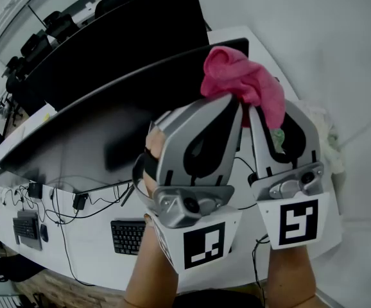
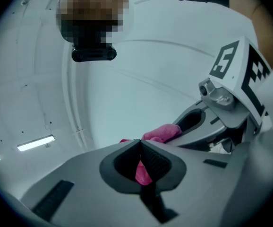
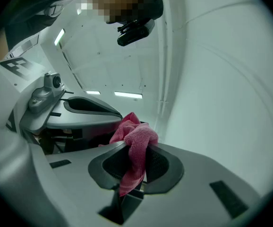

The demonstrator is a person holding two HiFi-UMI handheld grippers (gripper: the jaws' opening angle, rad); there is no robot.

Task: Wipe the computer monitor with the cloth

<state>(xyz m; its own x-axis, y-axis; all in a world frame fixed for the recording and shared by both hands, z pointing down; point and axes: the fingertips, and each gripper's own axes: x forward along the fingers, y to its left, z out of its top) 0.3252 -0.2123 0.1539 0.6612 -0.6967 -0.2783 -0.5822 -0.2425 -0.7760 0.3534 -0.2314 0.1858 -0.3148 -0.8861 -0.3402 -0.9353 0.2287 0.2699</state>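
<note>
Left claw: your left claw (image 1: 235, 104) is raised close in front of you. Its own view (image 2: 140, 144) shows the jaws pressed together on a fold of the cloth.
Right claw: your right claw (image 1: 261, 111) stands just beside the left one, tips almost touching. Its jaws (image 3: 143, 145) are closed on the cloth too, with a tail of fabric hanging down between them.
Cloth: the pink cloth (image 1: 238, 81) is bunched above both sets of tips and is gripped from both sides (image 2: 161, 132) (image 3: 137, 135). It is up in the air, not on the screen.
Monitor: the dark, wide monitor (image 1: 102, 130) sits beyond the claws, apart from the cloth, and runs off to the left.
Counter: the white counter (image 1: 89, 246) lies below the monitor, with a black keyboard (image 1: 128, 236) and loose cables (image 1: 76, 201) on it.
Far: a second dark monitor (image 1: 108, 37) stands behind the first.
</note>
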